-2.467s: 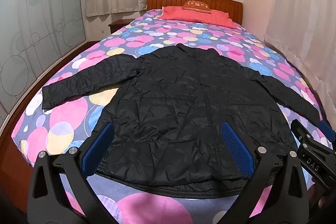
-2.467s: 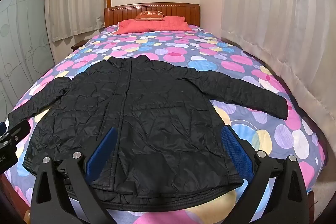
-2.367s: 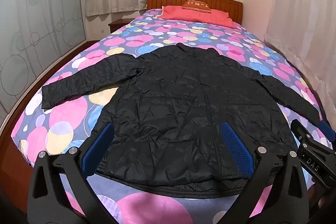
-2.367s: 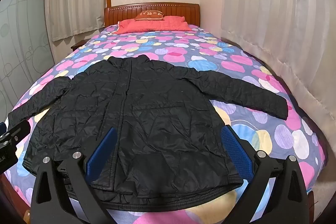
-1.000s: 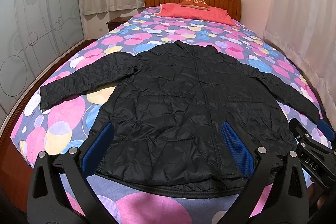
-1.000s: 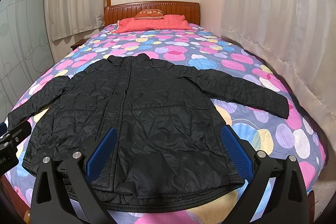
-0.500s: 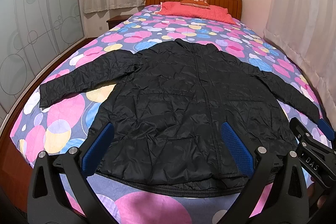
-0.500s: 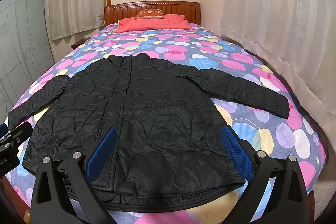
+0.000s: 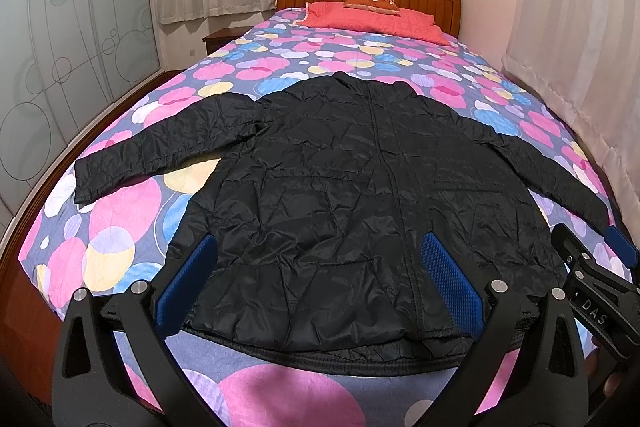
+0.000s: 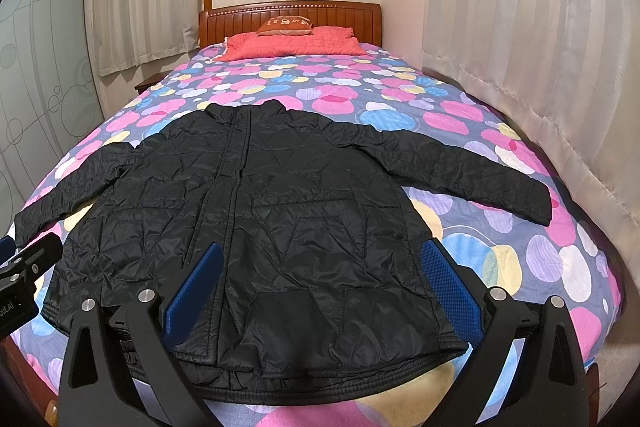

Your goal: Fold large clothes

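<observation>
Far out at nine o'clock in the left wrist view, the left sleeve [image 9: 160, 155] lies flat across the bedspread [image 9: 280, 395], its cuff near the bed's edge. The left gripper [image 9: 320, 283] hovers above the hem at six o'clock, jaws spread wide and holding nothing. At the centre, the black quilted jacket [image 10: 280, 219] lies front up, zipped, collar pointing to twelve o'clock toward the red pillow [image 10: 292, 41]. The right gripper [image 10: 320, 283] hangs over the hem with jaws likewise released, empty. At three o'clock the right sleeve [image 10: 472, 175] reaches toward the curtain side. The jacket looks light, puffy and soft, its shiny shell probably slippery, so a shallow pinch may slide off. Cuffs and the thick hem band seem the surest holds; folding the sleeves inward would likely come first.
</observation>
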`<state>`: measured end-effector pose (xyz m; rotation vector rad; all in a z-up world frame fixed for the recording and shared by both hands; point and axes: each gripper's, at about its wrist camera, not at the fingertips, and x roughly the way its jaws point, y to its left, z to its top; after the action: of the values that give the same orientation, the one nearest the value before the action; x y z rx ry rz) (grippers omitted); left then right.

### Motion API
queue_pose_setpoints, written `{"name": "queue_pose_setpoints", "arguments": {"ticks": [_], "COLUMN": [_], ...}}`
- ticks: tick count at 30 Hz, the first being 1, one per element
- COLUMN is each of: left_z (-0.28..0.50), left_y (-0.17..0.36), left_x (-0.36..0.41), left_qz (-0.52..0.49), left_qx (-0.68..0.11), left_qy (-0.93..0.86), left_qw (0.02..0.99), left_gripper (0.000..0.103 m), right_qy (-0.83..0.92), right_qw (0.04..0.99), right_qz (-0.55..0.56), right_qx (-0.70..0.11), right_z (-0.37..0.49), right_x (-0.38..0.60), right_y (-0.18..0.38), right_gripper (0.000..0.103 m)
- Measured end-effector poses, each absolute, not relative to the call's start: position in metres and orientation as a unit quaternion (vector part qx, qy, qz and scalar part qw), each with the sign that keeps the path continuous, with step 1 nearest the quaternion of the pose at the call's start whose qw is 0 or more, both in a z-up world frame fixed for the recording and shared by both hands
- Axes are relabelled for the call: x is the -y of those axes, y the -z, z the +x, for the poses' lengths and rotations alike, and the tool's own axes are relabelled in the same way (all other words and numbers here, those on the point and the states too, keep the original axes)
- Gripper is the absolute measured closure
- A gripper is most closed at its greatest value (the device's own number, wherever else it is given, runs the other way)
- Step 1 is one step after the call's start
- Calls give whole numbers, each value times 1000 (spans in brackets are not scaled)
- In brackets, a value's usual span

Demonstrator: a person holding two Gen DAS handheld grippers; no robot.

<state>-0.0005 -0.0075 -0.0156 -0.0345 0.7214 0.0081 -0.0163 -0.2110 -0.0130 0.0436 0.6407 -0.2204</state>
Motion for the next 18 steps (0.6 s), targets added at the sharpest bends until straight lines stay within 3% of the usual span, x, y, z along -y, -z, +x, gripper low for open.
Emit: {"name": "queue_pose_setpoints", "arguments": {"ticks": [18], "left_z": [0], "left_y": [19], "left_x": [7], "left_qz": [-17], "left_qx": [-355], "left_qy": [-4], "left_qw": [935], "left_gripper": [2], "right_qy": [108], "right_qw": [943], "right_qz": [21], "right_qx": [-315], "right_z": [-17], "right_x": [212], "right_y": [15], "right_gripper": [5]}}
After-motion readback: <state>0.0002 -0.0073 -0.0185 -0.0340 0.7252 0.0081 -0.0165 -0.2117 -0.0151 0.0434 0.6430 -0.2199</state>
